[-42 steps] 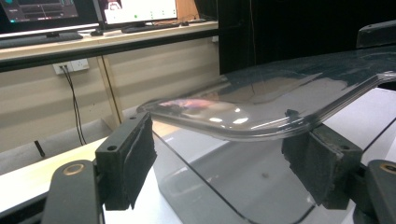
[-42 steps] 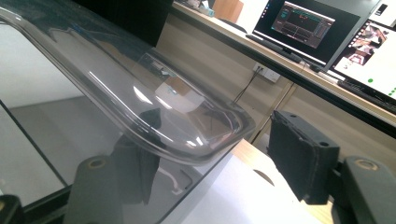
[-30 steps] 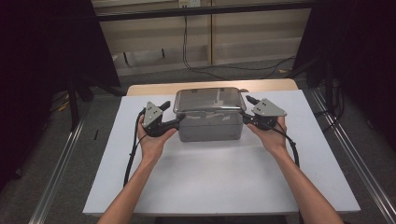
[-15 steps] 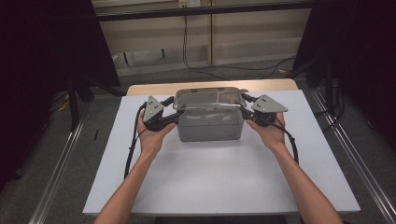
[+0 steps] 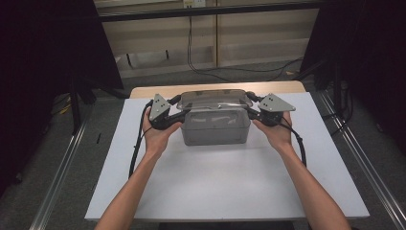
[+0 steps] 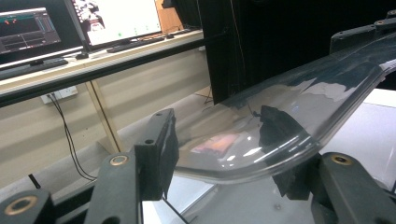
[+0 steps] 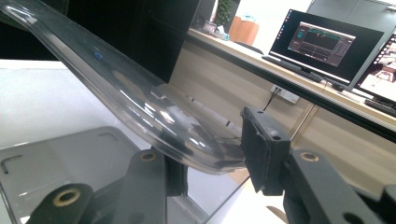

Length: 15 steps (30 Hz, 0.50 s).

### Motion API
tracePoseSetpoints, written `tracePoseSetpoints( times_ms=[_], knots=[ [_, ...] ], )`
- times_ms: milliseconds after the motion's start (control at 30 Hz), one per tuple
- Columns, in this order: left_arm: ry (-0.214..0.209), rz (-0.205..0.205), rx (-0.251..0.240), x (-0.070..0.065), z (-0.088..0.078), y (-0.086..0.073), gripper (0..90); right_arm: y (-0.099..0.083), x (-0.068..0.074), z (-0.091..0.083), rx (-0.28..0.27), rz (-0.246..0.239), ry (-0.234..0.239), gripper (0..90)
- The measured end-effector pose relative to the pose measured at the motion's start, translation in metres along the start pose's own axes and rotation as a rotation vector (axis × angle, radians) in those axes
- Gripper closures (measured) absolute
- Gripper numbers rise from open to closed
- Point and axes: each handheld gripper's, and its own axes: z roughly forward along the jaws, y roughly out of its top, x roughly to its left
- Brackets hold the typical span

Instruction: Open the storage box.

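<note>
A clear plastic box (image 5: 215, 129) stands at the far middle of the white table (image 5: 215, 187), with its clear lid (image 5: 213, 99) over its top. My left gripper (image 5: 179, 109) holds the lid's left end and my right gripper (image 5: 250, 106) its right end. In the left gripper view the lid (image 6: 289, 107) runs between the black jaws of my left gripper (image 6: 229, 170), which have just been closing and press on its rim. In the right gripper view my right gripper (image 7: 215, 163) has also closed, and the lid's (image 7: 116, 88) curved end is pinched between the jaws above the box's grey floor (image 7: 70, 154).
A wooden board (image 5: 143, 91) sticks out behind the table's far edge. Metal rails (image 5: 62, 177) run along the floor on both sides. Beyond stands a bench with monitors (image 7: 322, 42) and hanging cables (image 5: 191, 52). Bare table lies in front of the box.
Both grippers have moved inward from beside the box onto the lid's two ends, and their jaws have narrowed around its rim. The box has stayed in place.
</note>
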Motion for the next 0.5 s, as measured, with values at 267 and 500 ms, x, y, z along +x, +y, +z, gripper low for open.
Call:
tracePoseSetpoints(
  times_ms=[267,500],
  knots=[
    [-0.005,-0.001,0.000,0.0029,0.0044,0.0021,48.7,0.0002,-0.0028,0.0023,-0.019,0.021,0.000,61.9],
    [-0.002,0.002,0.001,0.0062,0.0050,0.0040,51.4,0.0053,-0.0065,0.0063,-0.008,0.027,0.014,61.2]
  ],
)
